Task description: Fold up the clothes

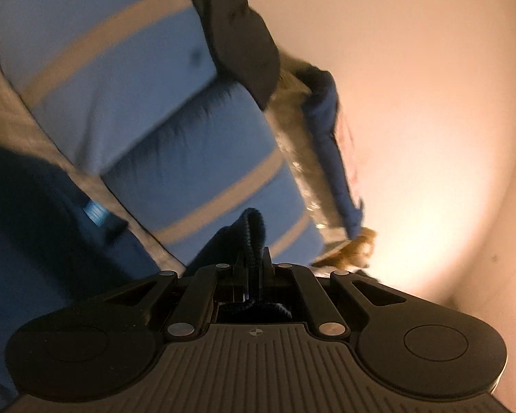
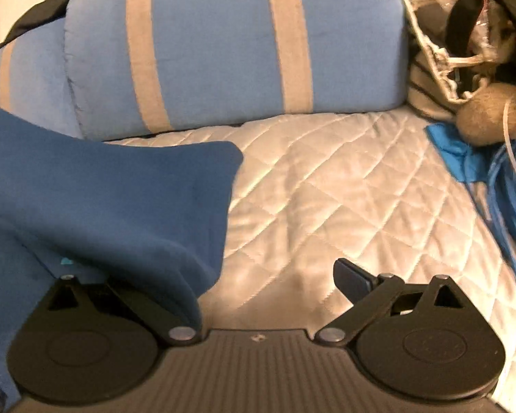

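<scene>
Barely started: the left gripper (image 1: 253, 265) is clamped on a dark blue garment's hem (image 1: 254, 227) in the air, while the right gripper (image 2: 275, 285) gapes wide over the quilted bed (image 2: 326, 189), cloth (image 2: 103, 206) draped on one finger, no fold yet

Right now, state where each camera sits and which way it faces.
Left wrist: on the left gripper, tilted up toward the peach wall; jaws shut on a dark blue knit garment edge.
Right wrist: on the right gripper, angled down at the white quilted cover; jaws open, blue fabric draped over one finger.
Shared: light-blue grey-striped cushions.
</scene>
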Tool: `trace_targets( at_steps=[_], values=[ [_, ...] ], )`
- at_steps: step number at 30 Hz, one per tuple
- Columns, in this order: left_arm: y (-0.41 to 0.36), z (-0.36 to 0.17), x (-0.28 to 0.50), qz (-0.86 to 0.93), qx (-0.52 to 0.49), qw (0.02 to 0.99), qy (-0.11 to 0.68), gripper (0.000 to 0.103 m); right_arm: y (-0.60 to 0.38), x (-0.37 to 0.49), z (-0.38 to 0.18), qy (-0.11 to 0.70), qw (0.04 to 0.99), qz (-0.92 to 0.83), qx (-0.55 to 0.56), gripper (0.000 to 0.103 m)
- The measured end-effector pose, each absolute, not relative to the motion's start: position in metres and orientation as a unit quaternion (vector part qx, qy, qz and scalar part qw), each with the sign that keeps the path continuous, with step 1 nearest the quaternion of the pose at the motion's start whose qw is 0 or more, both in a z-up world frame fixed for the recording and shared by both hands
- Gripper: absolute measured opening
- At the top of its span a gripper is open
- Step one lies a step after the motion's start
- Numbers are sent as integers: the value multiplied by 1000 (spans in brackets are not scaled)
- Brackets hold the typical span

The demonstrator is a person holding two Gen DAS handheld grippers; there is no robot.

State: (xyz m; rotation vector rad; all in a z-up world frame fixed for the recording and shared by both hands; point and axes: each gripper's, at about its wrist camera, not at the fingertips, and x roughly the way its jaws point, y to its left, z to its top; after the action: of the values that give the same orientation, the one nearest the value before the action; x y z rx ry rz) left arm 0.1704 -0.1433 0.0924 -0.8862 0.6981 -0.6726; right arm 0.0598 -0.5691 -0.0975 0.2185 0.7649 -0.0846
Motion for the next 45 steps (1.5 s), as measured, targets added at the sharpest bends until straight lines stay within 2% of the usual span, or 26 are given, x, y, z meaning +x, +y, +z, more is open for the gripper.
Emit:
trace_targets(
  at_steps=[12, 14, 16, 17, 19, 20, 22, 25, 26, 34, 45],
  values=[
    [-91, 75, 168, -249, -357, 831, 346, 4, -516, 51, -104, 357, 928, 31, -101, 98],
    [-83, 69, 166, -242, -351, 832, 354, 4, -507, 46, -104, 350, 926, 41, -137, 89],
    [-76, 61, 165, -234, -335, 838, 362, 4, -501, 41, -104, 344, 924, 51, -162, 73],
    [-75, 58, 163, -229, -316, 846, 363, 4, -498, 38, -103, 340, 923, 58, -172, 69],
    [-72, 52, 159, -218, -278, 862, 365, 4, -492, 34, -102, 334, 920, 74, -189, 51],
    [-70, 47, 157, -214, -264, 866, 368, 4, -489, 32, -101, 335, 918, 83, -195, 47],
    [-67, 37, 153, -207, -234, 873, 375, 4, -485, 30, -100, 336, 916, 89, -201, 32],
    [-61, 19, 148, -204, -204, 875, 390, 4, -482, 30, -99, 340, 915, 86, -201, 15],
    [-58, 13, 146, -204, -196, 873, 396, 4, -482, 31, -99, 342, 915, 84, -196, 13],
    [-48, -25, 132, -212, -117, 863, 444, 5, -485, 33, -97, 354, 917, 73, -167, 11],
    [-53, -45, 113, -198, -35, 858, 472, 5, -483, 30, -97, 365, 914, 76, -159, 11]
  ],
)
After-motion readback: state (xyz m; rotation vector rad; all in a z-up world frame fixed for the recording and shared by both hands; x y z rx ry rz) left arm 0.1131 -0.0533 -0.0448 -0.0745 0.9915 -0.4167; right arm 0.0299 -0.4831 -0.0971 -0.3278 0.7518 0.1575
